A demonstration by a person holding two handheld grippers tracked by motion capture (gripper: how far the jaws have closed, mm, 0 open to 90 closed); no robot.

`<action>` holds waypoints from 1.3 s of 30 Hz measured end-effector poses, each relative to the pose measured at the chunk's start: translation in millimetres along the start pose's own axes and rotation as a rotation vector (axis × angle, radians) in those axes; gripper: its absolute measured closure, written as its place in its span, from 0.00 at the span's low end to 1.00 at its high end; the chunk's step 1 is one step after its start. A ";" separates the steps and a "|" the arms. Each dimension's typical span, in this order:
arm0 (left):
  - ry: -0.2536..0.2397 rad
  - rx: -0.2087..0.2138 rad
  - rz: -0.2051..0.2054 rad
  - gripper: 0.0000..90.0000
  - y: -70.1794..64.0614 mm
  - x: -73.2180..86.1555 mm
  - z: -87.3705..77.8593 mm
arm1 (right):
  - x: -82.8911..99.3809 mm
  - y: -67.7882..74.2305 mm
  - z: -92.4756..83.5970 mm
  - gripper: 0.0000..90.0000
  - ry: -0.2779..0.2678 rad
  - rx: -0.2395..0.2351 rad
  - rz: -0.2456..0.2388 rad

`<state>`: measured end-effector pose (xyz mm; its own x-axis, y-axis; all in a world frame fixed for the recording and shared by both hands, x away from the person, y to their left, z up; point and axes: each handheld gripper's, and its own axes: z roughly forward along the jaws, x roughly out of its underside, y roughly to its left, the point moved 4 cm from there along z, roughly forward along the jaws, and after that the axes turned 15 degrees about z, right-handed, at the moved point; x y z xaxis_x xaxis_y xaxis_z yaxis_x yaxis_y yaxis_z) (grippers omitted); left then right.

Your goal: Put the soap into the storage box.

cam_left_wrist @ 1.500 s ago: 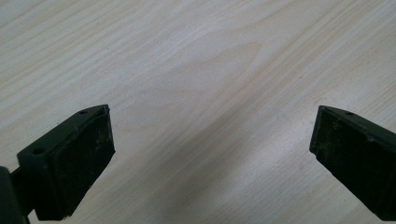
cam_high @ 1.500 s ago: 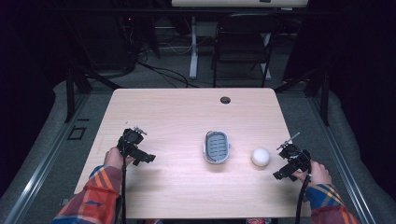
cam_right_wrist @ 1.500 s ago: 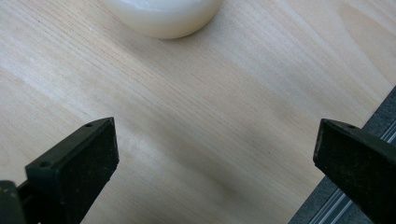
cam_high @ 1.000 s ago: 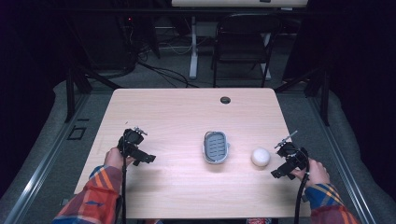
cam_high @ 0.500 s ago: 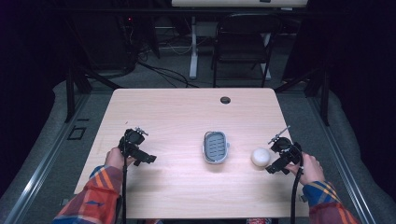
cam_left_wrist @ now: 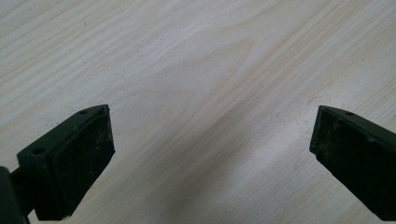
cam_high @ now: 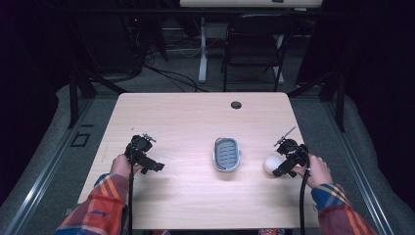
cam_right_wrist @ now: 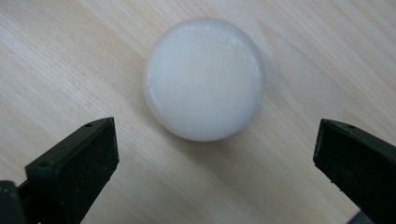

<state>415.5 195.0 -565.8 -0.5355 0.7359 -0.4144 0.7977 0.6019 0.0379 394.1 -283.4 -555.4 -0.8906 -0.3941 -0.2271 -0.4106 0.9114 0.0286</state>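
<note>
A round white soap-like puck (cam_high: 270, 163) (cam_right_wrist: 204, 78) lies on the wooden table (cam_high: 195, 122) right of a grey slotted oval dish (cam_high: 227, 154). My right gripper (cam_high: 281, 166) (cam_right_wrist: 215, 154) hovers right beside the puck, jaws wide open, with the puck just ahead of them and not touched. My left gripper (cam_high: 152, 166) (cam_left_wrist: 210, 158) is held over the table's left side, open, with bare wood between its jaws.
A small dark round grommet (cam_high: 236, 105) sits near the table's far edge. A black chair (cam_high: 254, 49) and cables stand on the floor beyond the table. Plaid sleeves (cam_high: 98, 205) come in from the near edge.
My right gripper has moved left, closing in on the white puck. The left gripper has stayed put.
</note>
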 end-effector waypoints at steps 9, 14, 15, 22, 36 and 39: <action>-0.002 0.002 0.002 0.00 0.6 0.5 -0.1 | -17.5 7.2 9.5 0.00 0.018 0.006 -0.003; -0.003 0.004 0.001 0.00 -0.1 -0.2 0.0 | -24.4 6.3 11.1 0.00 0.027 0.006 0.001; -0.001 0.003 0.004 0.00 0.3 -0.1 0.0 | -25.8 6.2 11.5 0.00 0.036 0.005 0.007; -0.002 0.007 0.003 0.00 0.5 -0.3 0.6 | -30.4 8.6 19.1 0.00 0.032 0.018 0.032; 0.001 0.016 0.004 0.00 0.3 -0.4 1.0 | -41.7 15.0 31.5 0.00 0.136 0.053 -0.033; 0.003 0.017 0.005 0.00 0.2 -0.5 1.1 | -42.3 13.2 33.8 0.00 0.171 0.067 -0.051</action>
<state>416.3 194.4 -566.6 -0.5323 0.7398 -0.4115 0.8050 0.5928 0.0243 432.9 -250.7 -578.2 -0.8917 -0.4488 -0.0581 -0.4468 0.8935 -0.0445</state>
